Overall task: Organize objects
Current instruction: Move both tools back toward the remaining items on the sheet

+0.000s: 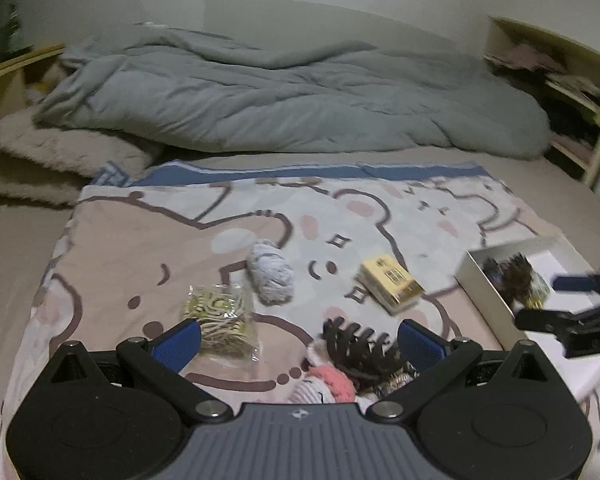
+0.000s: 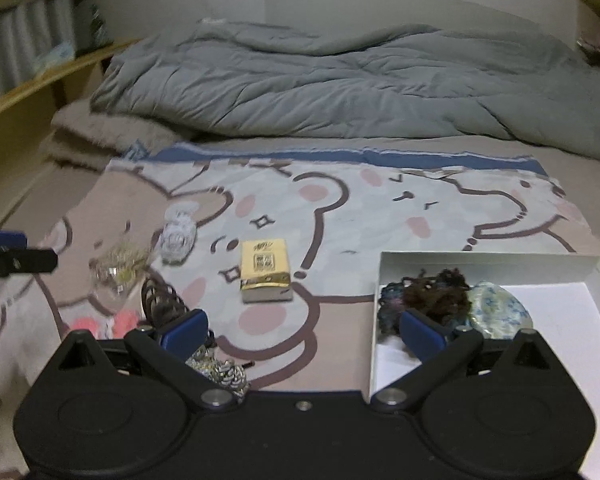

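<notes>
While both jaws stand apart and empty, the left gripper hovers above a black hair claw; the right gripper straddles the white box's near-left wall.

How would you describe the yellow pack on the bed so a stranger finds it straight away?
On the bear-print blanket, look left of the white box. The yellow tissue pack lies alone mid-blanket, apart from everything. It is the only flat, squared, gold-printed item; its neighbours are soft or tangled.

Both tongs hang level and spread wide with nothing between their blue pads, the left tongs low and pointing forward, the right tongs alongside, its tips showing at the left view's right edge.
</notes>
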